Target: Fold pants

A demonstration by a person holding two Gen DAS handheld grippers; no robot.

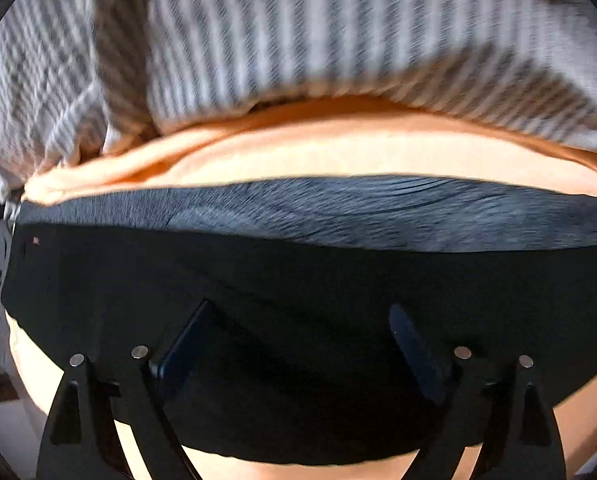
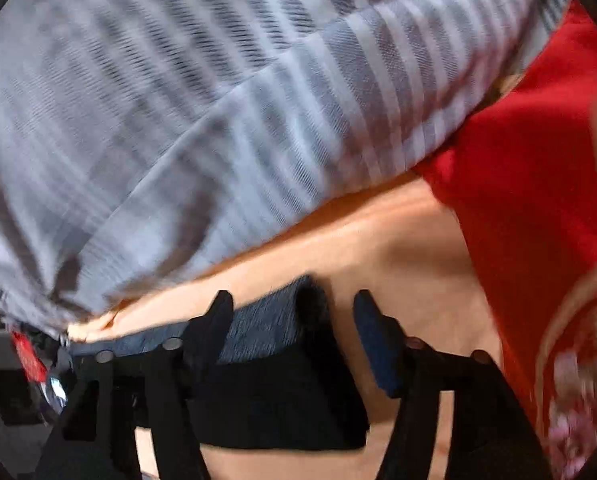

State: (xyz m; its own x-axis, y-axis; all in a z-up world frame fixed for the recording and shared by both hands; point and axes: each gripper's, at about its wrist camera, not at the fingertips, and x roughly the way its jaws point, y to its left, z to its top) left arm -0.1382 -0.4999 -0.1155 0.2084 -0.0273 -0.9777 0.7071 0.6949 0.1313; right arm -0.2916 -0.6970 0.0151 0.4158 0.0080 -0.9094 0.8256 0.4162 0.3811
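The pants (image 1: 298, 300) are black and lie folded in a wide band across an orange sheet (image 1: 298, 156), with a lit grey-blue layer along their far edge. My left gripper (image 1: 302, 324) is open just above the black cloth, its fingers apart and holding nothing. In the right wrist view the right end of the folded pants (image 2: 282, 396) lies between and under the fingers. My right gripper (image 2: 294, 312) is open over that end, its left finger (image 2: 214, 328) above the cloth and its right finger (image 2: 378, 340) over bare sheet.
A grey and white striped duvet (image 1: 338, 40) is bunched along the far side of the sheet; it also fills the top of the right wrist view (image 2: 178, 120). A red cloth with a pale pattern (image 2: 538, 200) lies at the right. Dark objects sit at the lower left (image 2: 18, 392).
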